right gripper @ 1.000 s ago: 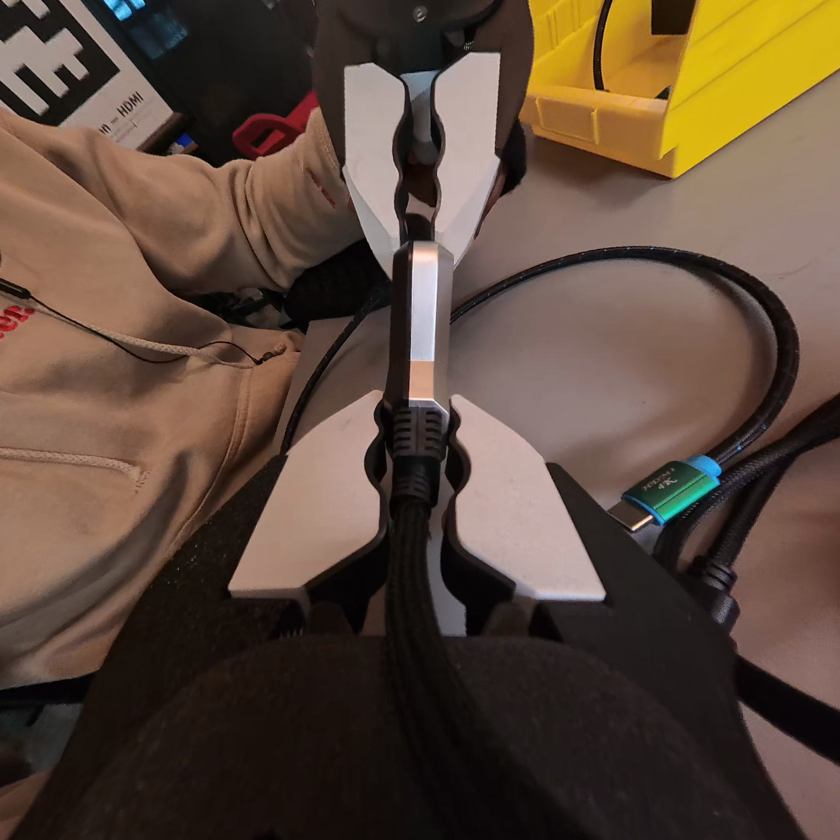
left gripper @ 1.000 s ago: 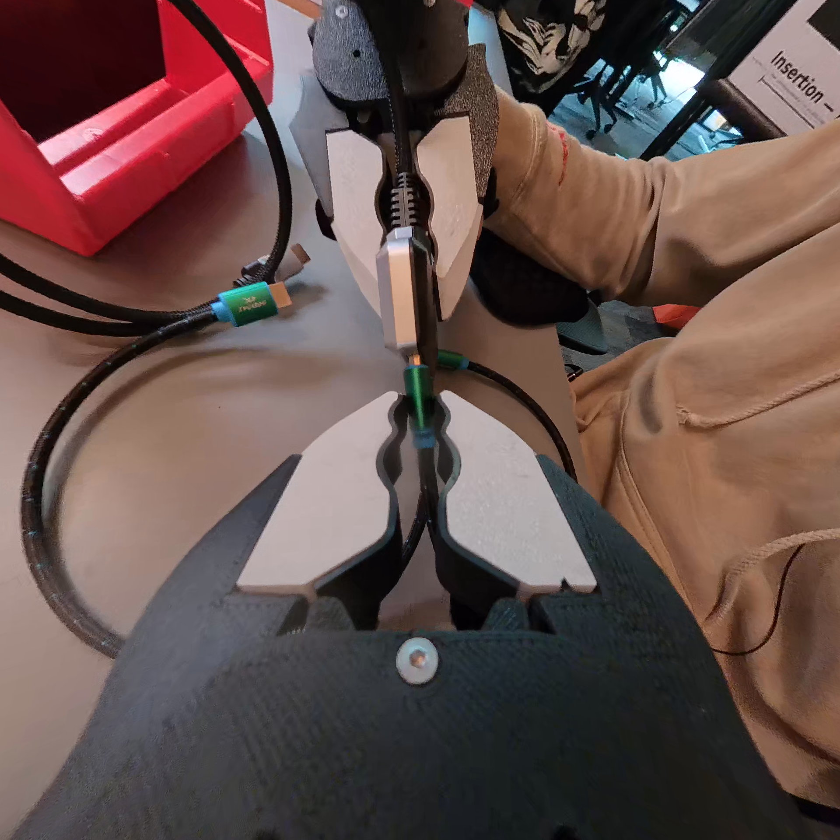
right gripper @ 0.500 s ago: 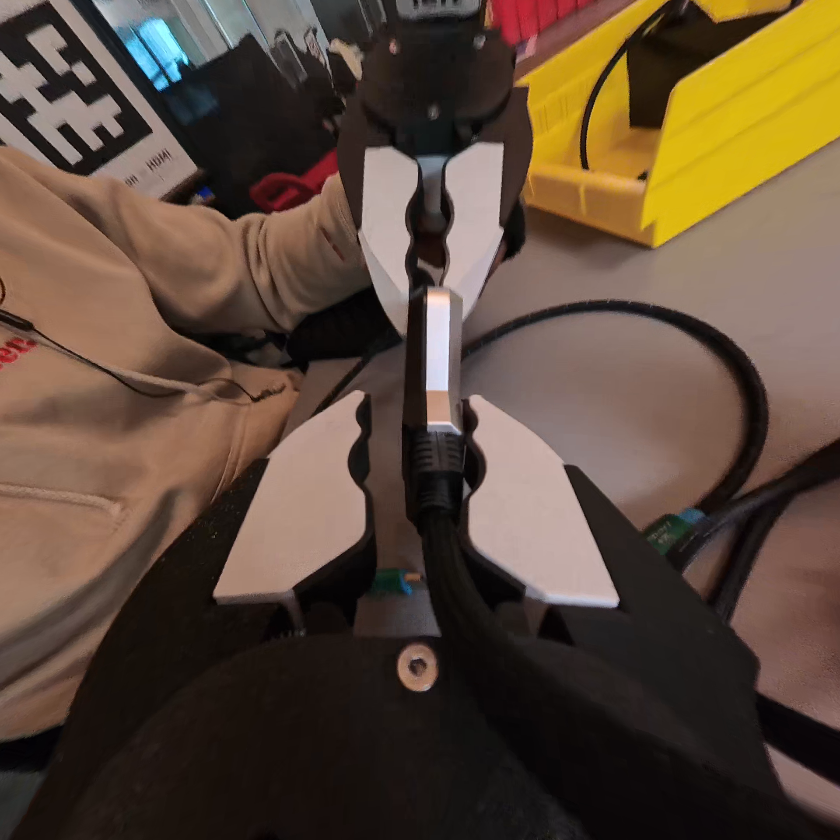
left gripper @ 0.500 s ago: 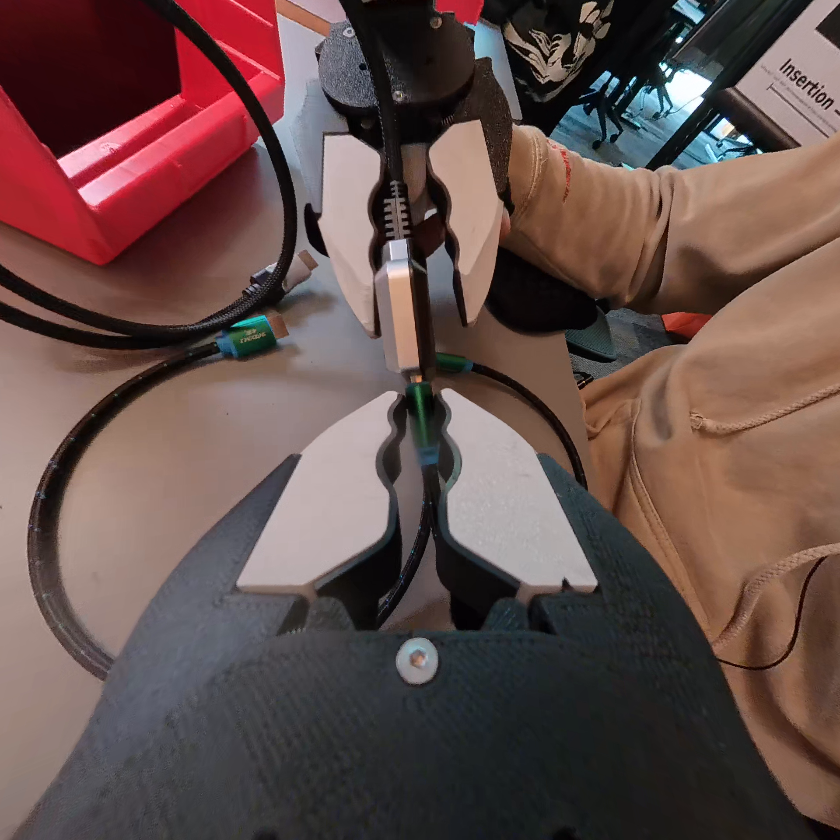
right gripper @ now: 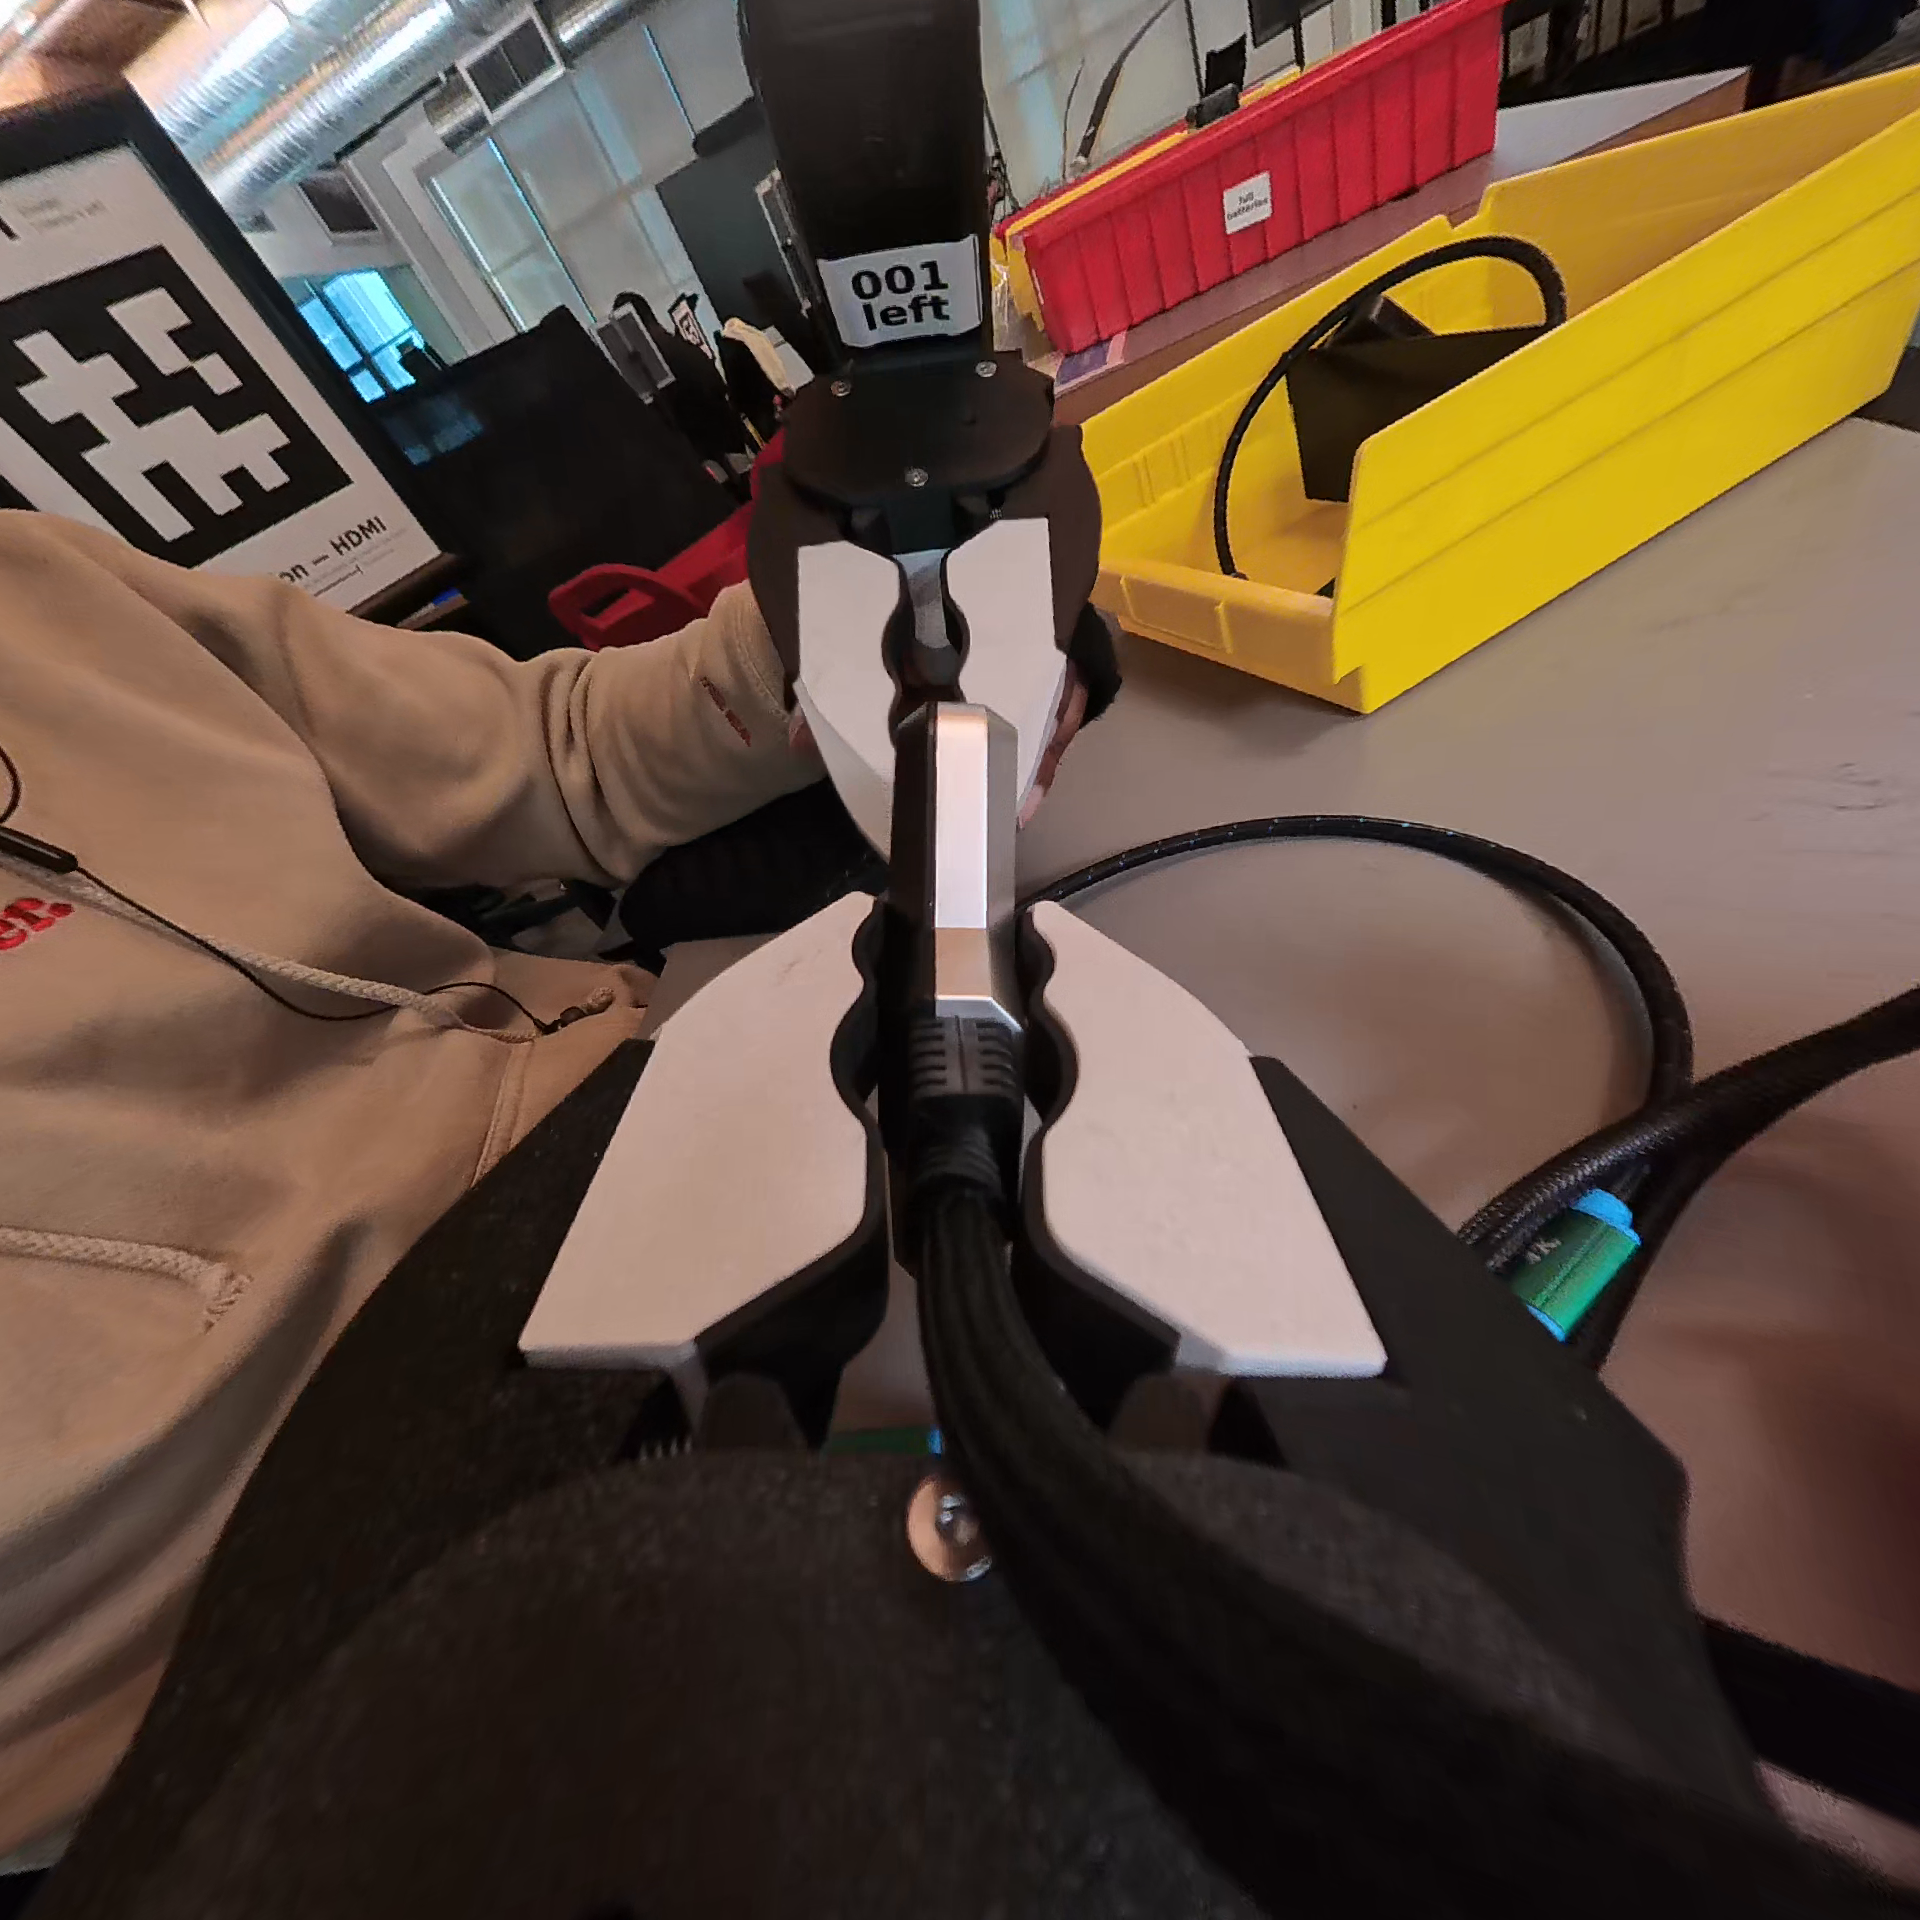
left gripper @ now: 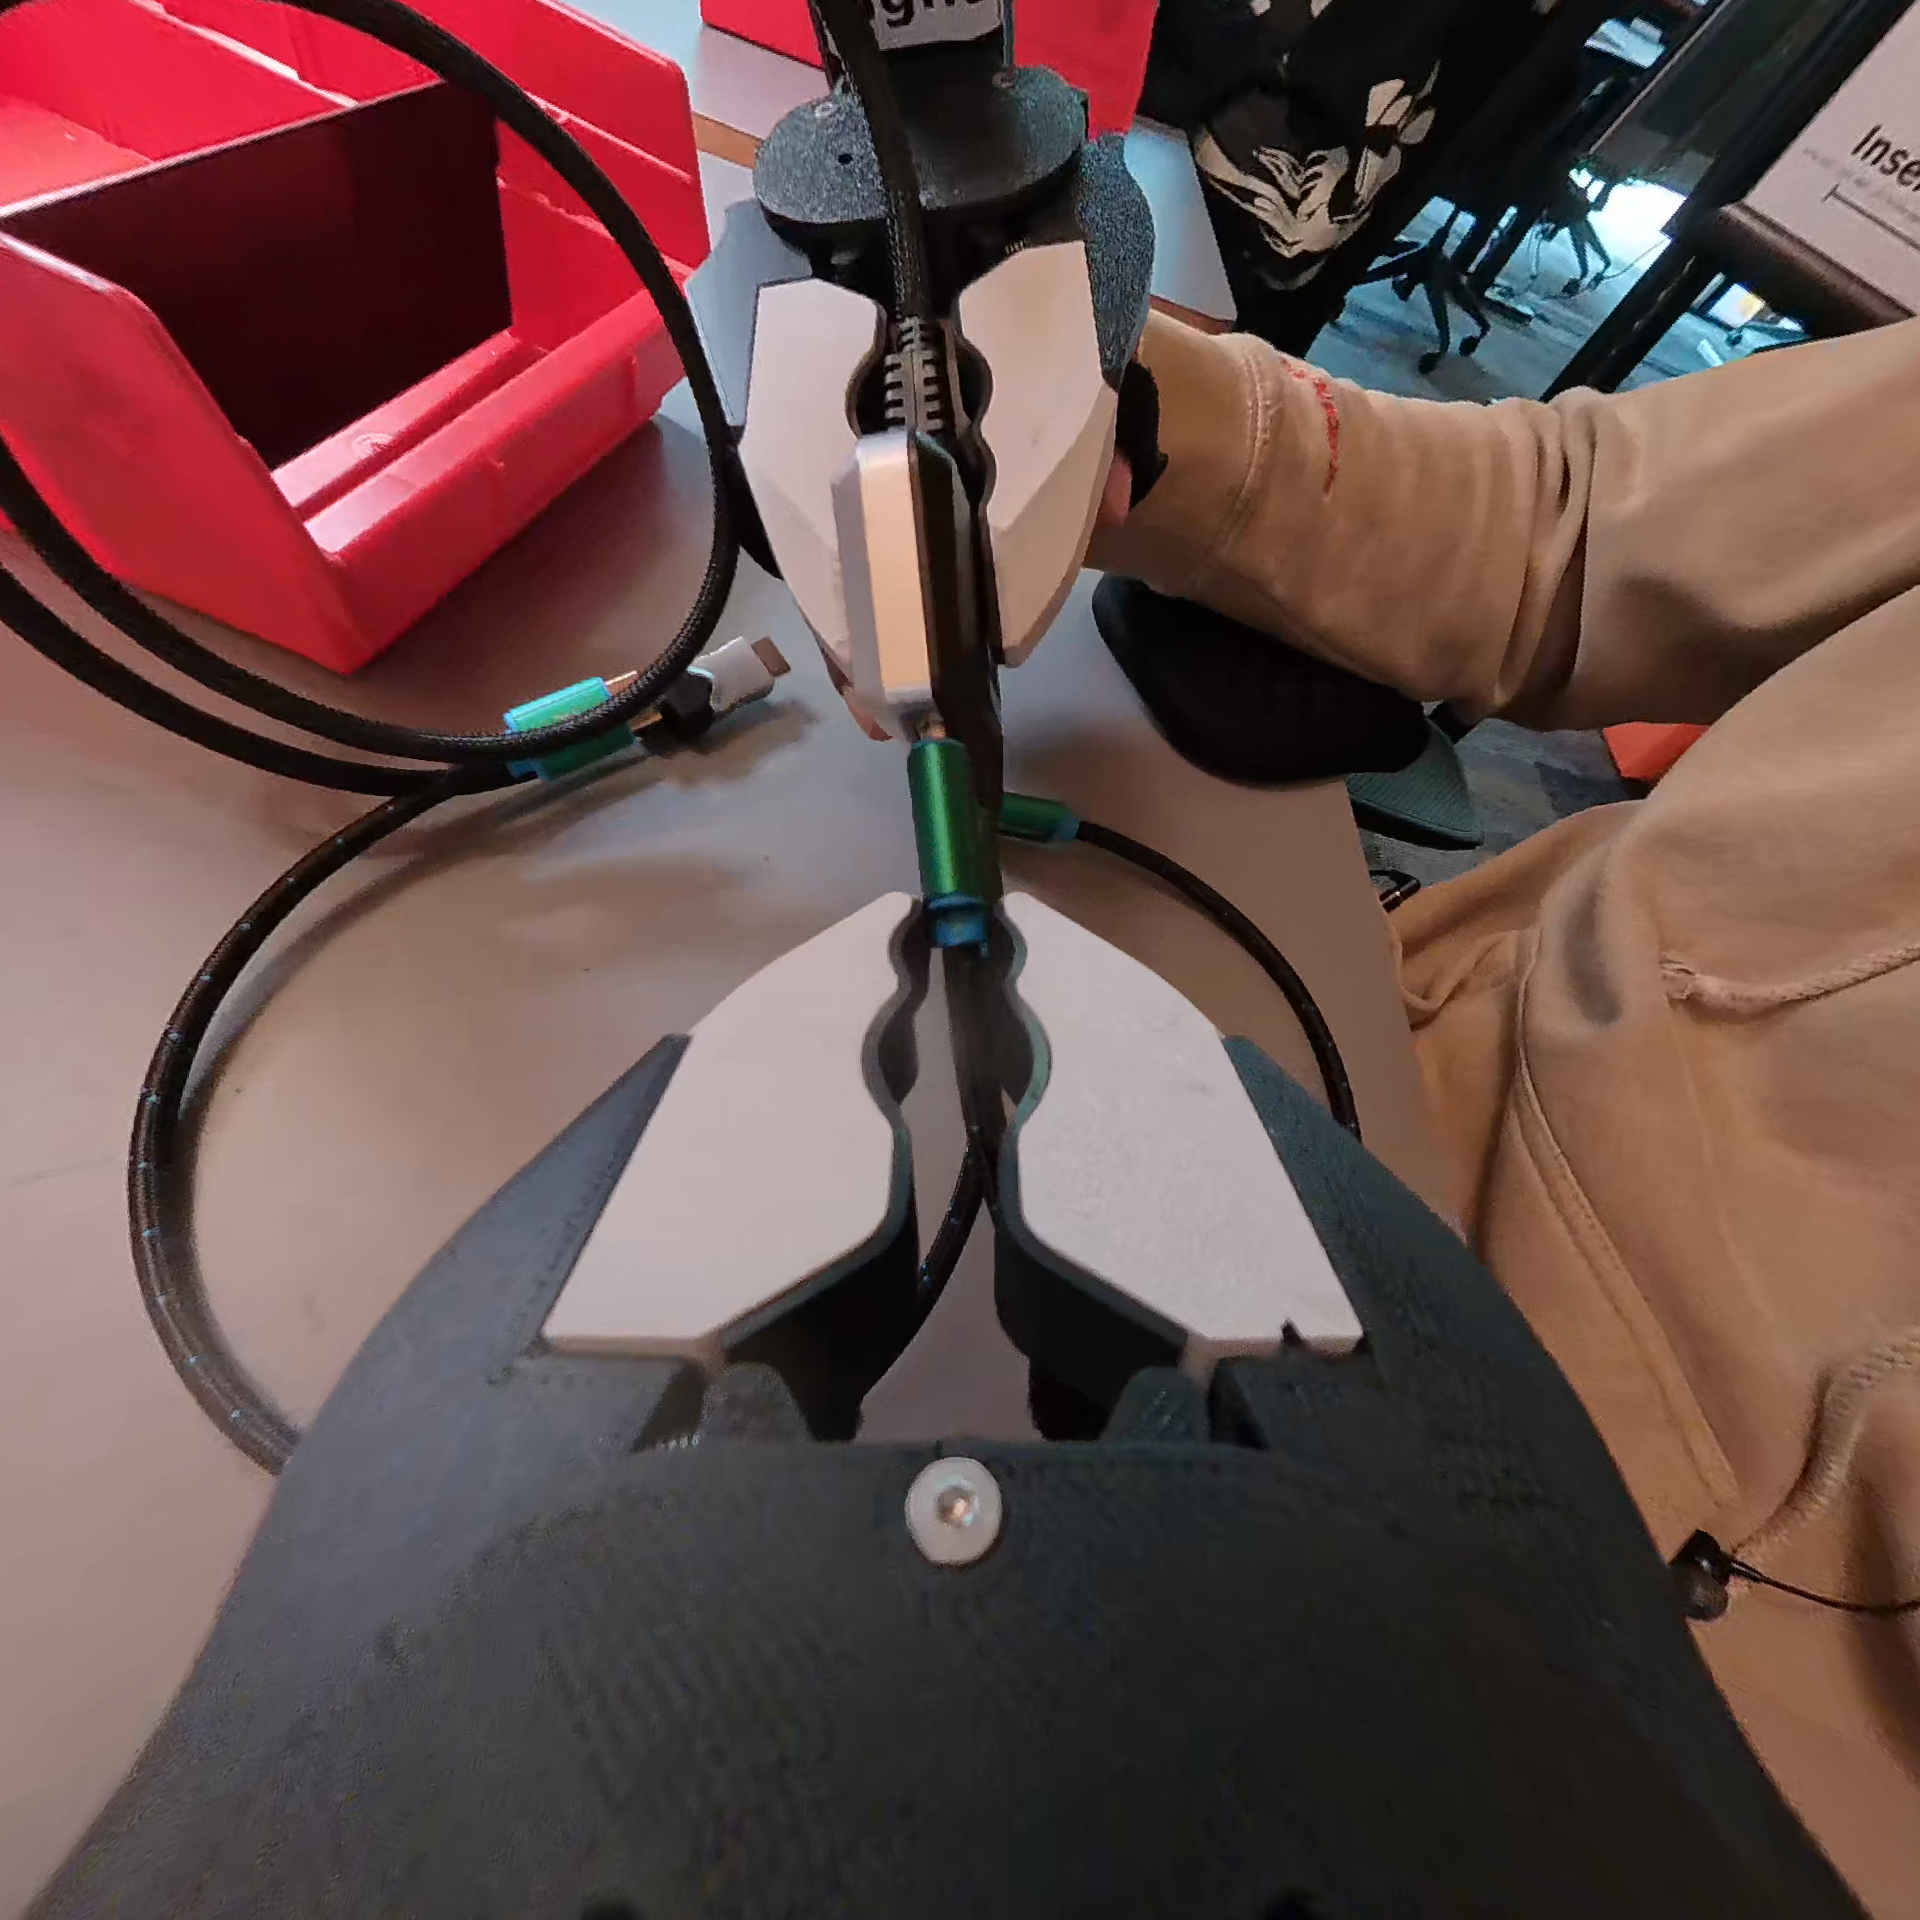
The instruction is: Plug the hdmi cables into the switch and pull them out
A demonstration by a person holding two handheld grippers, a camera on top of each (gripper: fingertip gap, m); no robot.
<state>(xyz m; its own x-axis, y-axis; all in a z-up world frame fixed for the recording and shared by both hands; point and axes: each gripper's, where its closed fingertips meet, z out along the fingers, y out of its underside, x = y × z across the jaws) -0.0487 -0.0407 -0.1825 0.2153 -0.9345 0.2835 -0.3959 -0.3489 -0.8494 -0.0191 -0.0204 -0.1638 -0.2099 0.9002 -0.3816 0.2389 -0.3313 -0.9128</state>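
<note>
between the two facing tools, above the grey table point(left gripper: 436, 1039), the left gripper point(left gripper: 956, 935) is clamped on the blue collar of a green hdmi plug point(left gripper: 948, 821), whose tip meets the silver switch point(left gripper: 883, 582). the right gripper point(right gripper: 951, 997) is closed around the switch's cable end. plug and switch share one long axis, running gripper to gripper, the plug pointing away from the left tool. any tilt between the hands could jam or bend the connector; a spare green plug point(left gripper: 566, 732) lies near the red bin point(left gripper: 260, 343).

The green plug's point(left gripper: 951, 826) tip meets the switch point(left gripper: 883, 582) — its seating unclear, port hidden.
</note>
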